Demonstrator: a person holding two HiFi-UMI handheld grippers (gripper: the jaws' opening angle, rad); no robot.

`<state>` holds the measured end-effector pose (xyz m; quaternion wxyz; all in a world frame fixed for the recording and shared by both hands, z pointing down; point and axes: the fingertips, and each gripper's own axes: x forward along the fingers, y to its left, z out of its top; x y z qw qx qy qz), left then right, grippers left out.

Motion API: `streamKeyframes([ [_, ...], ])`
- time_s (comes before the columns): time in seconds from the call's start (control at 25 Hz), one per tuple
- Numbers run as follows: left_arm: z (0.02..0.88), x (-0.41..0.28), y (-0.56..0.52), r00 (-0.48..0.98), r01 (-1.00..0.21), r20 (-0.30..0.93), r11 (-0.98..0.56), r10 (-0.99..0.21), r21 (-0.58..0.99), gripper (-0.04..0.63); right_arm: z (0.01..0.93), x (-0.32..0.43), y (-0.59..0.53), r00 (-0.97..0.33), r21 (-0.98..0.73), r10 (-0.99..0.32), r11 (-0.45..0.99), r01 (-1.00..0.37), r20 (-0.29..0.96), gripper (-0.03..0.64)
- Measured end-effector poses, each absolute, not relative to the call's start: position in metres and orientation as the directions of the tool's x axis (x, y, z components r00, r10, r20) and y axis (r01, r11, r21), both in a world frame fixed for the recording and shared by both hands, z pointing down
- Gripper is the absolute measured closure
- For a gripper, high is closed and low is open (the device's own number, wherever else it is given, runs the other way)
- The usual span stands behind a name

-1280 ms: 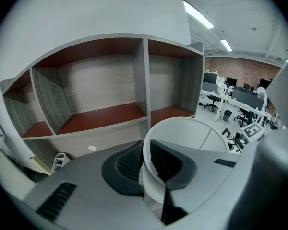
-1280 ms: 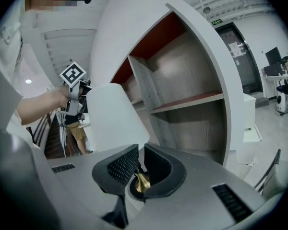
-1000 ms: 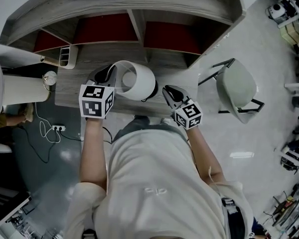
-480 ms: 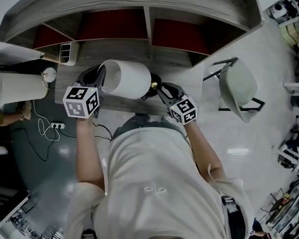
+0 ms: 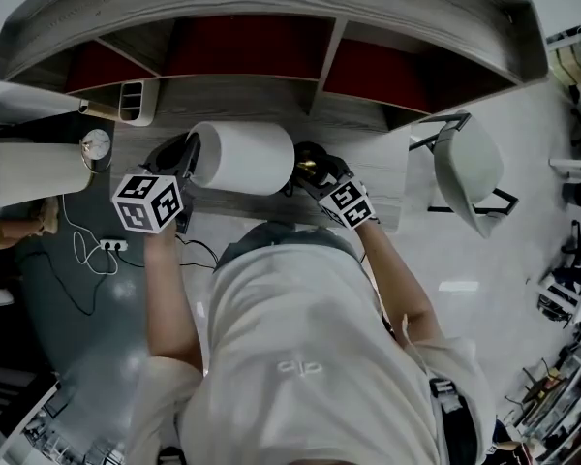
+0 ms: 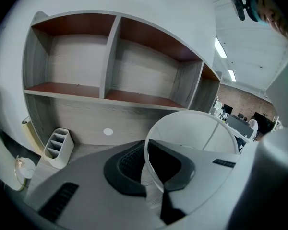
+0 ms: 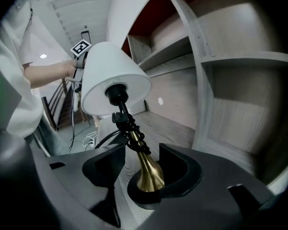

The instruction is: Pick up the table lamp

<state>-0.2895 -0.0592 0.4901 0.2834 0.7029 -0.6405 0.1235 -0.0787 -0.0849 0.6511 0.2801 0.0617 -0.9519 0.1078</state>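
Observation:
The table lamp lies on its side over the grey desk (image 5: 368, 177), its white shade (image 5: 242, 158) pointing left and its black base (image 5: 308, 153) to the right. My left gripper (image 5: 186, 158) is shut on the shade's rim (image 6: 149, 176), which runs between its jaws (image 6: 151, 166). In the right gripper view the brass stem (image 7: 149, 174) rises from the base (image 7: 143, 196) between the jaws of my right gripper (image 7: 144, 169). Those jaws are opening and their pads stand clear of the stem. The shade (image 7: 113, 73) shows beyond.
A shelf unit with red-backed compartments (image 5: 252, 51) stands at the desk's back. A white pen organiser (image 5: 134, 102) sits at the back left. A grey chair (image 5: 465, 168) stands to the right. A power strip and cable (image 5: 107, 248) lie on the floor at left.
Both grippers and the lamp have moved toward the shelf and down. The shade has turned side-on. My right gripper has gone from shut to open around the brass stem.

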Motion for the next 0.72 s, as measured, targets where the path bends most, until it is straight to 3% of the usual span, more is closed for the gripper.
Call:
streamKeyframes([
  [0.4,0.516,-0.330,-0.049,0.204,-0.947,0.516,-0.034,-0.832,0.320,0.561,0.684,-0.128,-0.075,-0.719,-0.065,0.004,0.996,-0.058,0.695,0.371],
  [0.72,0.539,-0.359,-0.040,0.204,-0.920,0.517,0.017,-0.832,0.391,0.560,0.697,-0.143,-0.075,-0.577,0.021,0.012,0.998,0.050,0.816,0.431],
])
